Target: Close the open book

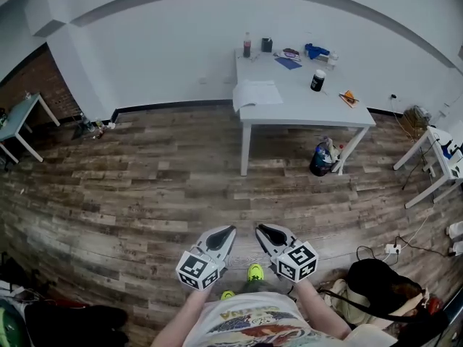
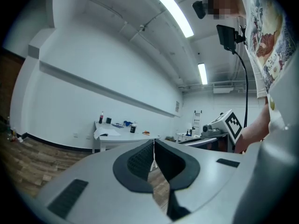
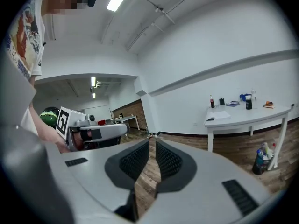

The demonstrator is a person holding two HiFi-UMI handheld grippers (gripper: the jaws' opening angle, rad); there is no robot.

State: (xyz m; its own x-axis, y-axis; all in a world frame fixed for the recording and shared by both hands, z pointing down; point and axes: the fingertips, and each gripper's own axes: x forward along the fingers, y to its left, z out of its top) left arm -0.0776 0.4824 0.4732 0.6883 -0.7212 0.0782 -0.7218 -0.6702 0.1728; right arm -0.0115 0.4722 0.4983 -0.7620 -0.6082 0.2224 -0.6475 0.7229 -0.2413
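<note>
The open book (image 1: 257, 92) lies with white pages spread at the near left corner of a white table (image 1: 307, 111) far across the room. It also shows small in the left gripper view as the book (image 2: 106, 133) and in the right gripper view as the book (image 3: 218, 117). Both grippers hang close to the person's body, well short of the table. My left gripper (image 1: 231, 229) (image 2: 153, 143) is shut with nothing in it. My right gripper (image 1: 258, 228) (image 3: 153, 141) shows only a thin slit between its pads and holds nothing.
On the table stand a bottle (image 1: 247, 45), a dark jar (image 1: 317, 80) and blue items (image 1: 316, 50). Bags (image 1: 323, 157) sit under its right leg. Side tables stand at left (image 1: 18, 118) and right (image 1: 434, 157). A black bag (image 1: 383, 284) and a power strip (image 1: 393, 249) lie nearby on the wood floor.
</note>
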